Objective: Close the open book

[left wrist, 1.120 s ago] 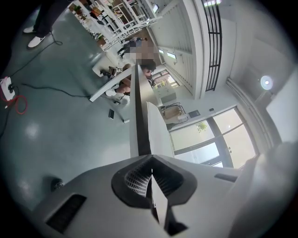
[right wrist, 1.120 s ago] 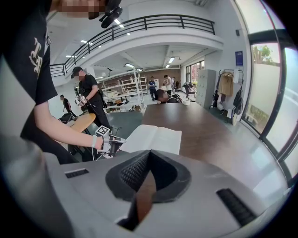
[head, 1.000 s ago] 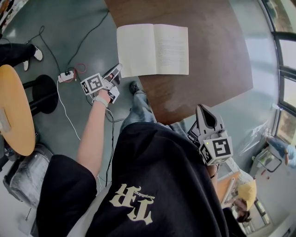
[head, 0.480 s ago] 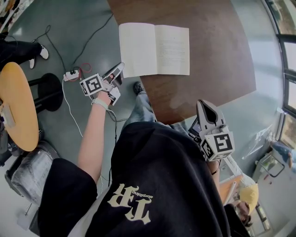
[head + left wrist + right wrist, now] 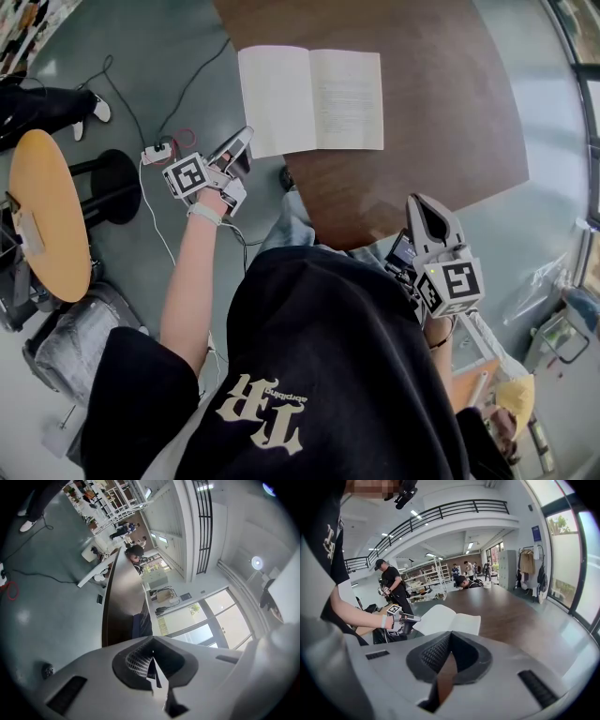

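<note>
Open book, flat white pages, lies on the smooth brown table. Left gripper and right gripper are both clamped closed, holding nothing.

Glossy grey-green floor underfoot, cables snaking across it. A big dark wooden table fills the top, while a round pale-wood table sits at left, a black stool just beside it. Up high: a black-railed balcony, strip lights, and tall windows bright with daylight.
</note>
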A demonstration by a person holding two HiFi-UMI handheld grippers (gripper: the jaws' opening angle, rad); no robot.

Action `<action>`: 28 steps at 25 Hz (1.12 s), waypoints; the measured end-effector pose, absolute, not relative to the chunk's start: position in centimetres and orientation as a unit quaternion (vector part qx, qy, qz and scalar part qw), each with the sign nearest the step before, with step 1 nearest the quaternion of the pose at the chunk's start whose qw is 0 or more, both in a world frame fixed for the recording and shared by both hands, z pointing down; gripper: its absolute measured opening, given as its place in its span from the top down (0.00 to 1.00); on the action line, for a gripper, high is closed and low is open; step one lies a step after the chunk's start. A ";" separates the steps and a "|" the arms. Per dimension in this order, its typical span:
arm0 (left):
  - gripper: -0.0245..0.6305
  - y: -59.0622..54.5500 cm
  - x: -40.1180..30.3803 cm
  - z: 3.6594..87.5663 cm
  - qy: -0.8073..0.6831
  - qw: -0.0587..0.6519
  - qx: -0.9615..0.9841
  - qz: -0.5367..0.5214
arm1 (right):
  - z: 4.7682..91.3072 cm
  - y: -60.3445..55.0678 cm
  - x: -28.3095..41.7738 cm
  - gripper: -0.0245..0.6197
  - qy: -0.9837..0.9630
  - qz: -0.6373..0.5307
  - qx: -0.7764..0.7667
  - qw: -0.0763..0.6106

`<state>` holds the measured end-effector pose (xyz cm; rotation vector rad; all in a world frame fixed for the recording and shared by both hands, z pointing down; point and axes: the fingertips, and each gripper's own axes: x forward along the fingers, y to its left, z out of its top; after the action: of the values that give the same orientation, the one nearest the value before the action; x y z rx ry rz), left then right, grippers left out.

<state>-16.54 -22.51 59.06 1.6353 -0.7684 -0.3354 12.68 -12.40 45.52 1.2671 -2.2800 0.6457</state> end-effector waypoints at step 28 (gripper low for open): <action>0.95 -22.9 -9.3 55.5 -0.353 0.582 0.721 -0.129 | 47.5 -16.9 19.6 0.98 -0.850 0.252 0.428 0.174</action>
<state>-9.31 -22.91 55.48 1.6835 -0.8248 -0.3021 19.65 -16.86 47.53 1.2126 -2.4105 0.7143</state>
